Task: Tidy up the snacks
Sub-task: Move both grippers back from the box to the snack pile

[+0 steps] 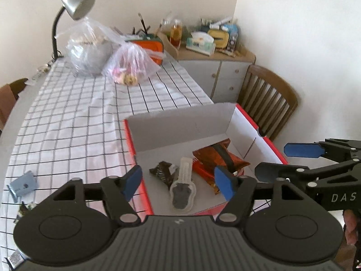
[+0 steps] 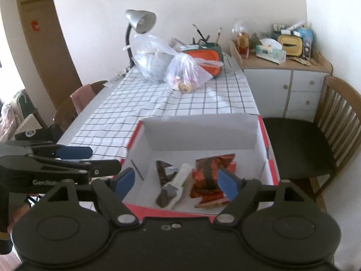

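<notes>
A red cardboard box (image 1: pixel 180 122) with a white inside stands on the checked tablecloth; it also shows in the right wrist view (image 2: pixel 203 133). In it lie orange-brown snack packets (image 1: pixel 216 155) (image 2: pixel 212 169), a dark wrapped snack (image 1: pixel 163 171) (image 2: pixel 164 169) and a clear pouch with dark contents (image 1: pixel 182 187) (image 2: pixel 173 187). My left gripper (image 1: pixel 178 183) is open and empty above the box's near edge. My right gripper (image 2: pixel 174 181) is open and empty over the box, and shows at the right of the left wrist view (image 1: pixel 284 160).
Two clear plastic bags (image 1: pixel 108 54) and a desk lamp (image 1: pixel 67 18) stand at the table's far end. Small wrappers (image 1: pixel 21 185) lie at the near left. A wooden chair (image 2: pixel 315 140) and a cluttered cabinet (image 2: pixel 282 74) are to the right.
</notes>
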A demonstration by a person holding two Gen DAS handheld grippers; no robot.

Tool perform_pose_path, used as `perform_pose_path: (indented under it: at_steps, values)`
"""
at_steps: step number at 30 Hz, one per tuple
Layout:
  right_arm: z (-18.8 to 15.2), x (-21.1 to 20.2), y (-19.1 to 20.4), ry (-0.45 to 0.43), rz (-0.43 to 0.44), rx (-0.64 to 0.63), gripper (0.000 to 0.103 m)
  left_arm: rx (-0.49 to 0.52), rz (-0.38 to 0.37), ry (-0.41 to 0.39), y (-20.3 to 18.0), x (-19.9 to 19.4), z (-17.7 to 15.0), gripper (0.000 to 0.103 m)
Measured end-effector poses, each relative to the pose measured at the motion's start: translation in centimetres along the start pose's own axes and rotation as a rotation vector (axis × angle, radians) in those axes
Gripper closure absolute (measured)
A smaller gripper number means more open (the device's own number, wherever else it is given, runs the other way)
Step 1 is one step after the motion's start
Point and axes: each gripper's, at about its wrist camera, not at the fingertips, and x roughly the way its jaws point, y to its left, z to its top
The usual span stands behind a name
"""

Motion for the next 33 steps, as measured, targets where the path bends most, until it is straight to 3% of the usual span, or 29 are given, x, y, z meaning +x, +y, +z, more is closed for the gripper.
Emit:
perform_pose_path:
  at_steps: [10,33]
  values:
    - [-0.3,-0.3,4.9,-0.035,0.041,-0.049,0.000,-0.045,0.016,-0.050,4.0,-3.9,-2.1,0.023]
    - [-2.7,6.3,16.4,0.075,0.067,-0.093,0.000,-0.118,0.105,-0.005,17.3,-8.9,-8.9,0.023]
